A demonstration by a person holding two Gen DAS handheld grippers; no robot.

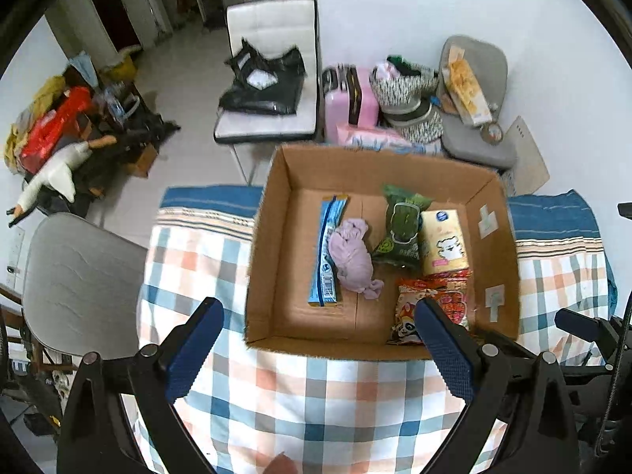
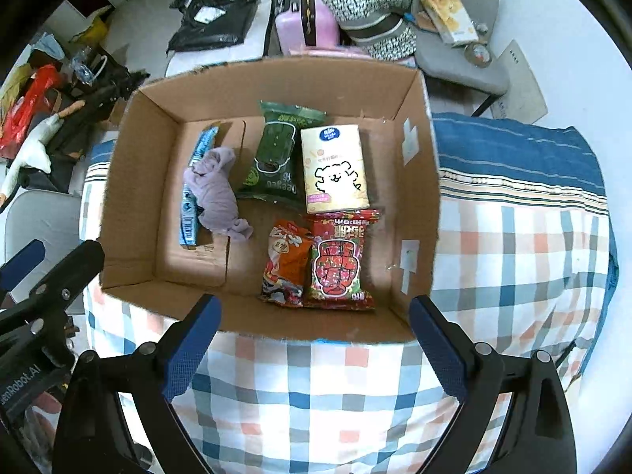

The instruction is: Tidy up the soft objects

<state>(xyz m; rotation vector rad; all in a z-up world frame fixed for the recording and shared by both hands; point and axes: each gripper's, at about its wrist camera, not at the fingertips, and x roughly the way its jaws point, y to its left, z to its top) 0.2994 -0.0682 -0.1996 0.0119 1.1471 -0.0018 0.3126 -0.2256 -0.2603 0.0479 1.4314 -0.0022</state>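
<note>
Soft purple cloth (image 2: pixel 216 193) lies in the cardboard box (image 2: pixel 130 213) beside snack packs, both tools, left tool (image 1: pixel 316 345) and right tool (image 2: pixel 312 341), wide open and empty, so sorting looks maybe nearly done.

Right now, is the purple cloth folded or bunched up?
Bunched up: the purple cloth lies crumpled in the cardboard box, partly over the blue packet.

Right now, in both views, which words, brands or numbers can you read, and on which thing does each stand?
"enRobot.AI": partly cut off, on the left tongs' body.
"Deegeo": uncertain, upside down on the green snack pack.
Tissue pack with the white bear: blue logo and pink label too small to read.
Red snack pack: characters too blurred.
Blue sachet: unreadable.
</note>
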